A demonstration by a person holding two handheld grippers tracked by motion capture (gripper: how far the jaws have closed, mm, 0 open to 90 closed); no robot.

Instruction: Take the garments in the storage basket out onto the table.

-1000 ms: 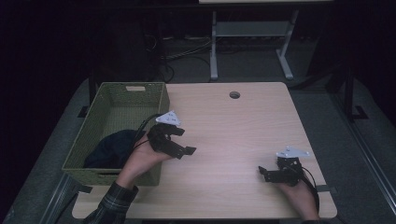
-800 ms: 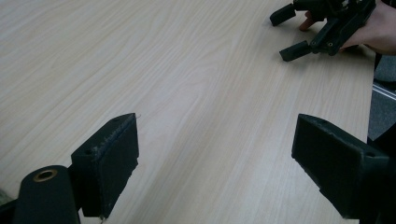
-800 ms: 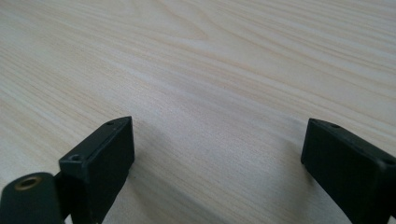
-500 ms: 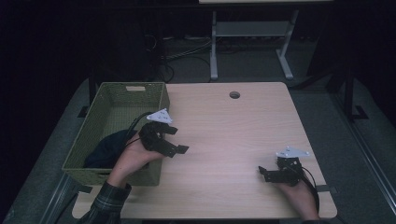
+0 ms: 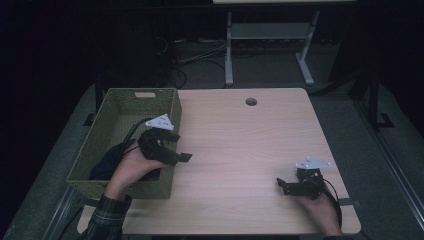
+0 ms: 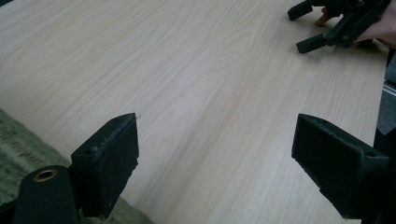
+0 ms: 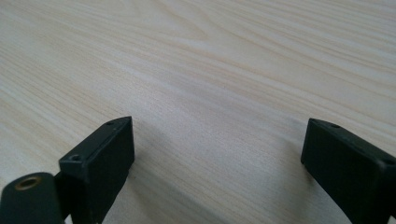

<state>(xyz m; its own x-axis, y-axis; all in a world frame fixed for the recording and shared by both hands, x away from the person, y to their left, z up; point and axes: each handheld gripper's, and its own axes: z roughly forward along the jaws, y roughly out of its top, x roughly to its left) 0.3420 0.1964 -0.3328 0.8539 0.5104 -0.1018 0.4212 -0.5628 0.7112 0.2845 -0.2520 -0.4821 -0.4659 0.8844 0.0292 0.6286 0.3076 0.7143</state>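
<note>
High view looks down on the table [image 5: 240, 135]; both gripper views skim its wood closely

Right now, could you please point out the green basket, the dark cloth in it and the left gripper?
green basket [image 5: 131, 95]: high view, far rim.
dark cloth [image 5: 107, 162]: high view, visible fold inside the basket.
left gripper [image 5: 182, 154]: high view, between its fingertips.
</note>
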